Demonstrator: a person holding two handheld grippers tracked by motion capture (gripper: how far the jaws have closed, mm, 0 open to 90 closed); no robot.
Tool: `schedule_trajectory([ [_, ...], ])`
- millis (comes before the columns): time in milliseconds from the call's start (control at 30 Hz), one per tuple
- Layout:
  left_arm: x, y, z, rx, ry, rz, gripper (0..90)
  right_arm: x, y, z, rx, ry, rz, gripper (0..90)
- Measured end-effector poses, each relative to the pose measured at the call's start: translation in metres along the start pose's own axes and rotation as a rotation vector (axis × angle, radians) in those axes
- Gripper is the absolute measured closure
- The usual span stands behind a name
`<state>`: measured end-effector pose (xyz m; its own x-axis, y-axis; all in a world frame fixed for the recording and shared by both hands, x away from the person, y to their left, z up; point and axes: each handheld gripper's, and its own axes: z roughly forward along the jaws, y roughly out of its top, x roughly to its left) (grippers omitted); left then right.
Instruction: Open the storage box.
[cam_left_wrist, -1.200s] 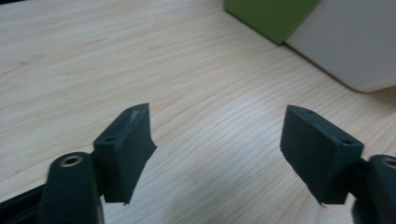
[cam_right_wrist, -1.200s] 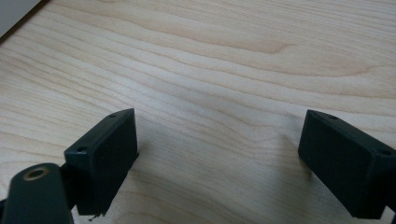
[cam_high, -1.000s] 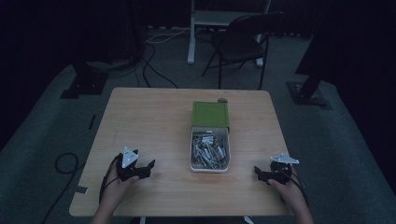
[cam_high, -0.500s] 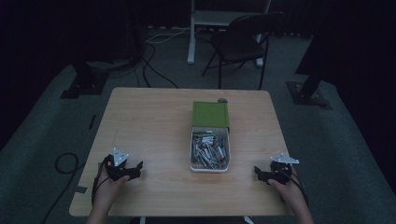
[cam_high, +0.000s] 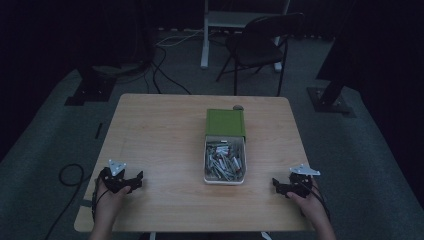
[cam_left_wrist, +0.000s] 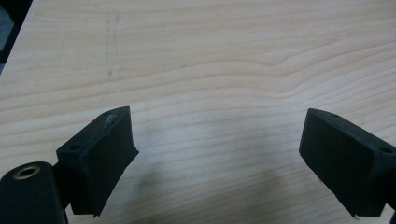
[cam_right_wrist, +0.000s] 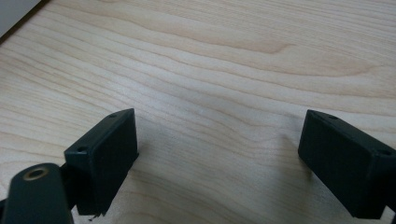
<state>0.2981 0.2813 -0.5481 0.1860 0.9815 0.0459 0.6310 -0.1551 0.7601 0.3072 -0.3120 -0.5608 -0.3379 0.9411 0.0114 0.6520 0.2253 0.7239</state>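
My left gripper (cam_high: 136, 181) rests low on the wooden table (cam_high: 165, 135) near its front left corner, held by a hand. In the left gripper view its jaws stand wide apart over bare wood, so the left gripper (cam_left_wrist: 217, 154) is open and empty. Over at the front right edge lies my right gripper (cam_high: 276, 187), also in a hand. The right gripper (cam_right_wrist: 217, 154) shows the same wide gap with nothing in it. Between them, mid-table, sits a white tray (cam_high: 206, 159) of several small metal parts, with a green box (cam_high: 225, 123) at its far end.
A small dark object (cam_high: 238, 106) lies just behind the green box near the table's far edge. Beyond the table stand a folding chair (cam_high: 260, 47), a white desk frame (cam_high: 205, 35), floor cables (cam_high: 165, 65) and dark stand bases (cam_high: 330, 100).
My left gripper has drawn back toward the front left corner of the table. The right gripper has stayed put.
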Motion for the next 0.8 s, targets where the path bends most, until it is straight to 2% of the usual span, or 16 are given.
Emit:
schedule_trajectory([
  [300, 0.0040, -0.0042, 0.0022, 0.038, 0.018, -0.001, 11.1, 0.0000, 0.0000, 0.0000, 0.000, 0.000, 0.000, 11.5],
  [400, 0.0043, -0.0050, 0.0030, 0.071, 0.020, -0.004, 11.2, 0.0000, 0.0000, 0.0000, 0.000, 0.000, 0.000, 11.5],
  [600, 0.0045, -0.0055, 0.0033, 0.086, 0.023, -0.065, 11.2, 0.0000, 0.0000, 0.0000, 0.000, 0.000, -0.001, 11.5],
  [800, 0.0039, -0.0051, 0.0039, 0.087, 0.027, -0.071, 10.5, 0.0000, 0.0000, 0.0000, 0.000, 0.000, -0.001, 11.5],
])
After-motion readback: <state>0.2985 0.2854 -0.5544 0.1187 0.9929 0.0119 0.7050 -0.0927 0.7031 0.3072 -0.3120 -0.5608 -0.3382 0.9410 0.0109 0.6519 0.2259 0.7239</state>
